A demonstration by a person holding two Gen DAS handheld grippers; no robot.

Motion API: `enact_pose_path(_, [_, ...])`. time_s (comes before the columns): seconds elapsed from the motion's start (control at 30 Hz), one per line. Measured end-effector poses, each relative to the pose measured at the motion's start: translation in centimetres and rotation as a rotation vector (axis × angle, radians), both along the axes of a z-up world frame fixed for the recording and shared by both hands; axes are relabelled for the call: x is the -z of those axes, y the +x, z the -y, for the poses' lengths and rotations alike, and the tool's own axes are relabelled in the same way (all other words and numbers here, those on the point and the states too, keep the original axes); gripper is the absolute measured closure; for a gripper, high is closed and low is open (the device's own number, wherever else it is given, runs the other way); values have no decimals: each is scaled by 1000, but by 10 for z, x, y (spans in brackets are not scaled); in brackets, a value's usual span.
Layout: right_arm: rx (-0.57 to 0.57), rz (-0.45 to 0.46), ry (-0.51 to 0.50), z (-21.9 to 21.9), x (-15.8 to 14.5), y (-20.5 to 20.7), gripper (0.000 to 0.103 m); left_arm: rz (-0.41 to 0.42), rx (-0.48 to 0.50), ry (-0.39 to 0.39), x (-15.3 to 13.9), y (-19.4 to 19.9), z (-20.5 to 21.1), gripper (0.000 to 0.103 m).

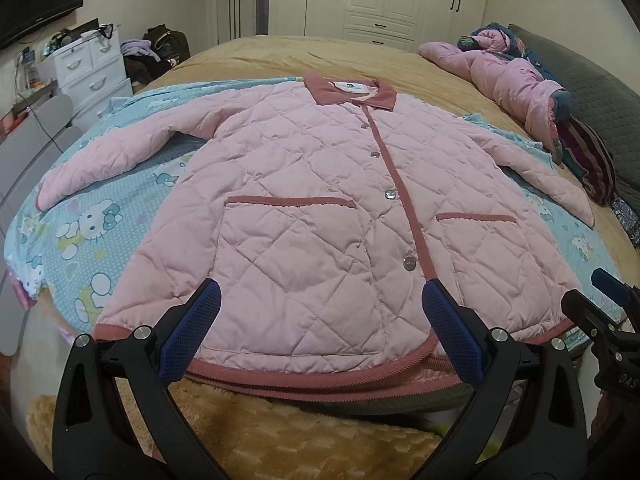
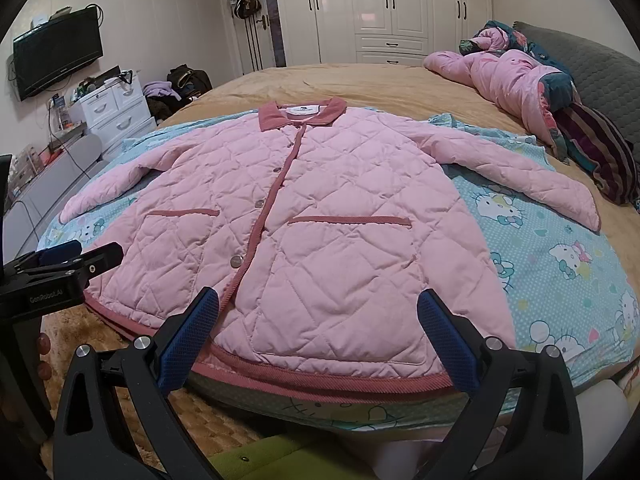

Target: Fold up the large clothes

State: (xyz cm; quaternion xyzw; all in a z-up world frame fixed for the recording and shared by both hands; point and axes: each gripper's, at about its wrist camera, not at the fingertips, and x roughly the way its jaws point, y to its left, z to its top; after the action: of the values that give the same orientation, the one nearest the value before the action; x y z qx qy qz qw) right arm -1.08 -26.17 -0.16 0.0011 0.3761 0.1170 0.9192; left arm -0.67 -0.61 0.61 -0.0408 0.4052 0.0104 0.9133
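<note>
A pink quilted jacket (image 1: 312, 200) with a dark pink collar, trim and two pockets lies flat, buttoned, front up on a blue Hello Kitty sheet (image 1: 92, 232), both sleeves spread out. It also shows in the right wrist view (image 2: 320, 208). My left gripper (image 1: 320, 300) is open and empty, hovering over the jacket's hem at its left half. My right gripper (image 2: 318, 308) is open and empty over the hem at the right half. The right gripper's tip shows at the left wrist view's right edge (image 1: 600, 300); the left gripper shows in the right wrist view (image 2: 68, 260).
The sheet lies on a tan bedspread (image 1: 320, 52). A crumpled pink quilt (image 2: 512, 80) and a striped pillow (image 2: 600, 160) sit at the bed's far right. A white drawer unit (image 2: 116, 112) and a TV (image 2: 56, 52) stand left. Wardrobes (image 2: 392, 8) stand behind.
</note>
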Motion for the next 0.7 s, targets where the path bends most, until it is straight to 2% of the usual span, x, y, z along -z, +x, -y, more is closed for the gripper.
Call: enact_pose_path(0.7, [1,-1,-19,-3,3,4,4,-2,4,-3,-1,-1,2,9])
